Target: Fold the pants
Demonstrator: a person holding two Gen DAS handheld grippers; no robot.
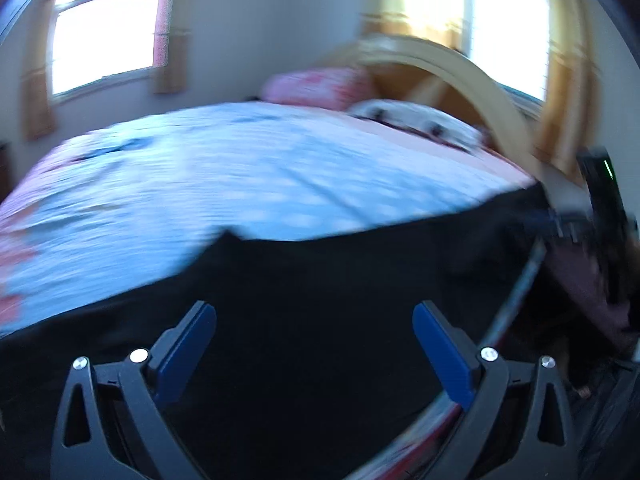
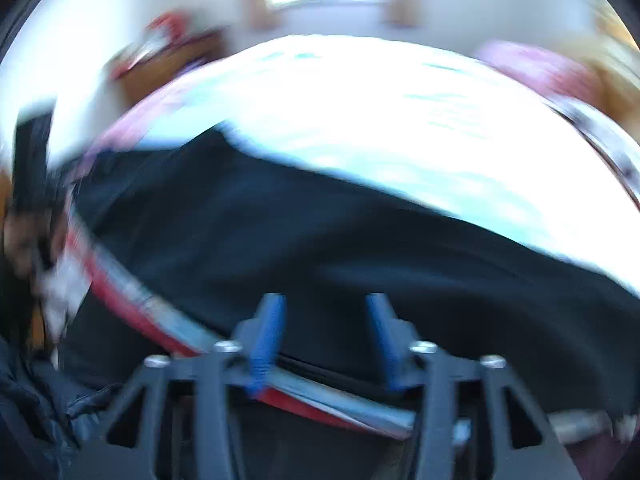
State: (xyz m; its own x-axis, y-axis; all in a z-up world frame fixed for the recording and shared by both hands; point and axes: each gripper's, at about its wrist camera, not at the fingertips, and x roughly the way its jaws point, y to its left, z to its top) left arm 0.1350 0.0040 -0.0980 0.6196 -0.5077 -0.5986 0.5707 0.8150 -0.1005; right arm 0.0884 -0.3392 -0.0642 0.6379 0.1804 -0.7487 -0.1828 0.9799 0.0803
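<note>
Black pants lie spread along the near edge of a bed with a light blue cover. My left gripper hovers over the dark cloth with its blue pads wide apart and nothing between them. In the right wrist view the same pants stretch across the middle, blurred. My right gripper is over their near edge, jaws apart, and no cloth shows between the pads. A dark, blurred device at the far right of the left wrist view is probably the other gripper.
Pink pillow and white pillow lie against a curved wooden headboard. Bright windows sit behind the bed. A red and grey bed edge runs just under the pants. A wooden cabinet stands at the far left.
</note>
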